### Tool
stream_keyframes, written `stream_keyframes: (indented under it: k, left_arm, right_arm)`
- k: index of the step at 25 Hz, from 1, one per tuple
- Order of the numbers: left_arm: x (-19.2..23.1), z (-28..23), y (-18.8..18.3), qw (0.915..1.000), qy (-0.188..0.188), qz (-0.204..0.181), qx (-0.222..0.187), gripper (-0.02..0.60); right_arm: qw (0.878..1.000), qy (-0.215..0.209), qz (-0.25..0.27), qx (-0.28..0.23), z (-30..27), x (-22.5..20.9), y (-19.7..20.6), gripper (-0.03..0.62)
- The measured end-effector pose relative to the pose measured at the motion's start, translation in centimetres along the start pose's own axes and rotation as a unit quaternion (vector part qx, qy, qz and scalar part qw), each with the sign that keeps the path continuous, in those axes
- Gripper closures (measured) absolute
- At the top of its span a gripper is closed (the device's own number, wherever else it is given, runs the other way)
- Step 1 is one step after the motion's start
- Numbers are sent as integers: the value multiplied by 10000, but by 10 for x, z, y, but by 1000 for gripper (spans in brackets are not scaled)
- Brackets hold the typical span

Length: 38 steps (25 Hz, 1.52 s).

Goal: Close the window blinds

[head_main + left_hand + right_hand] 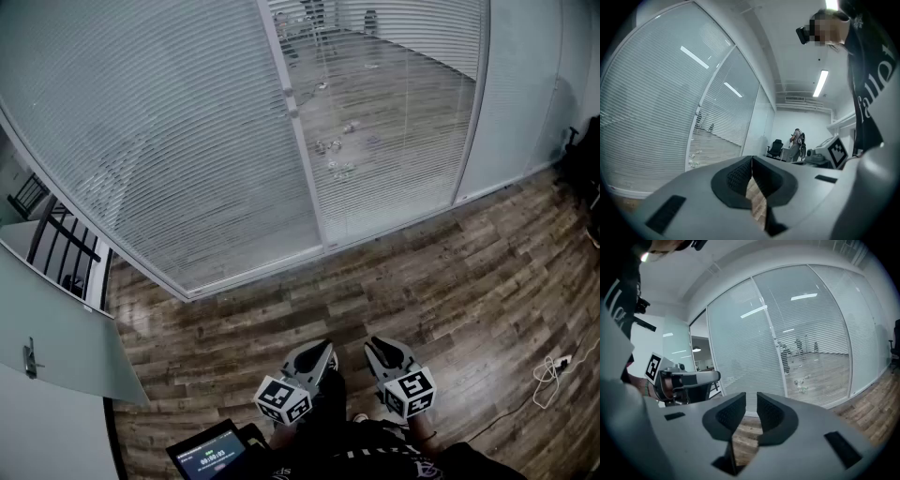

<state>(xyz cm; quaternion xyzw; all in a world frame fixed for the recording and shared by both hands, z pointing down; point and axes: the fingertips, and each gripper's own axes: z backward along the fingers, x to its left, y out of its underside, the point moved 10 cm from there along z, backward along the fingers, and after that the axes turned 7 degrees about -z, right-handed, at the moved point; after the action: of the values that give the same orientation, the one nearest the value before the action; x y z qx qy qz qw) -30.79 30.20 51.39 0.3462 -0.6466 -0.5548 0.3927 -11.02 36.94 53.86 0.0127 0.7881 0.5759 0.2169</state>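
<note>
A: Blinds [169, 141] status?
B: Either side of mullion [292, 131], slats running horizontal. Left gripper [751, 161] jaws together, right gripper [751, 401] jaws apart, both empty. Distant person [797, 139] only in left gripper view.

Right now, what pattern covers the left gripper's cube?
The cube bears black-and-white square markers, clearest in the head view.

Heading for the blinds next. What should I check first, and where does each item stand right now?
1. Left hand-held gripper empty: ok, jaws together, nothing between them.
2. Right hand-held gripper ready to grasp: ok, jaws slightly apart, empty.
3. Blinds within reach: not ok, both hand-held grippers sit near the body with bare floor ahead.
4. Left blind panel closed: ok, no view through.
5. Right blind panel closed: not ok, the room beyond shows through the slats.
</note>
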Motion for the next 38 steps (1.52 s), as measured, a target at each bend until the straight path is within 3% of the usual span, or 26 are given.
stream_keyframes:
  k: [5, 15, 22, 32, 38]
  left_arm:
    - [83, -44, -18, 9999, 8, -61, 99, 577]
    - [264, -124, -72, 9995, 91, -251, -182, 577]
    - [305, -177, -62, 9995, 102, -257, 140, 575]
    - [387, -275, -77, 9979, -623, -139, 57, 575]
    - [430, -361, -102, 9920, -1261, 2, -89, 576]
  right_arm:
    - [9999, -66, -44, 140, -77, -20, -37, 510]
    - [9993, 157, 127, -301, -236, -50, -123, 510]
    - [9988, 421, -44, -226, -274, -99, -137, 510]
    - [9996, -294, 49, 35, -385, -190, -194, 510]
    - [9944, -928, 338, 367, -454, -269, -261, 510]
